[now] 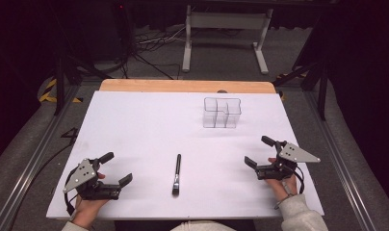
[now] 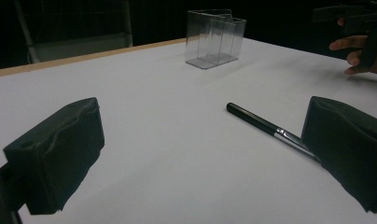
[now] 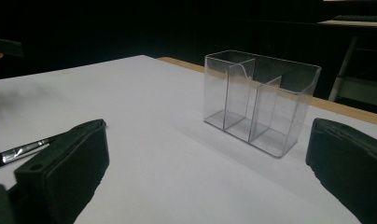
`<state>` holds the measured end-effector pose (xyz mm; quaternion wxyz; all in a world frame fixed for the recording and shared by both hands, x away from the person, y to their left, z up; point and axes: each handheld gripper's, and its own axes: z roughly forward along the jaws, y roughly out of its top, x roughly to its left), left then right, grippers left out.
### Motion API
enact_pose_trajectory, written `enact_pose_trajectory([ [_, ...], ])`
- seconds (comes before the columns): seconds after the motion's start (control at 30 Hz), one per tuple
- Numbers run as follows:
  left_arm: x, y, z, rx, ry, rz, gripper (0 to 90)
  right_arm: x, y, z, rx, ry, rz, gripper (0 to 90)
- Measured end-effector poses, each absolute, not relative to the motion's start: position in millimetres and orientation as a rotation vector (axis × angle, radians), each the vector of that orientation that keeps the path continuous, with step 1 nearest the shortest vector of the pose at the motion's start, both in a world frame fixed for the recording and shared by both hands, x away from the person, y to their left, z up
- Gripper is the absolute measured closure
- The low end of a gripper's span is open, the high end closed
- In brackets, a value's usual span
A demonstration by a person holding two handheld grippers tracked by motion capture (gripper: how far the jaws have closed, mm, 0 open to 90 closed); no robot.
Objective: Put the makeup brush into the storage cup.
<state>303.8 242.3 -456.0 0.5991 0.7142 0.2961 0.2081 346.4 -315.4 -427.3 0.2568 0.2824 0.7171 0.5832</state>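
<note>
Left tool (image 1: 119,169) and right tool (image 1: 256,150) rest low, well apart, jaws spread wide, both empty.

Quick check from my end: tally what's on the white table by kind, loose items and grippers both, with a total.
Pens: 1, the black pen lying flat near the front middle.
Clear organizers: 1, the clear divided organizer upright toward the back, its compartments empty.
Handheld grippers: 2, the left gripper and the right gripper, both with jaws apart and holding nothing.
Total: 4.
</note>
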Motion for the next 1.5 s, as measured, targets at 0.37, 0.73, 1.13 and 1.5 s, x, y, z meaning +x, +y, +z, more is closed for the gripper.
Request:
enact_pose_trajectory([
  [0.37,300.4,241.1,-453.1,1.671,0.676,0.481,0.2,347.9,-308.6,-426.5,0.759,2.014,1.555,0.0],
  [0.73,300.8,241.2,-452.8,1.678,0.682,0.469,0.2,351.2,-302.2,-416.7,0.732,2.053,1.58,1.6],
  [1.13,301.2,240.4,-452.7,1.674,0.686,0.468,0.2,357.0,-272.0,-408.2,0.662,2.101,1.627,1.6],
  [1.5,303.8,240.4,-452.8,1.679,0.687,0.46,0.2,362.1,-246.5,-403.9,0.618,2.143,1.67,1.5],
])
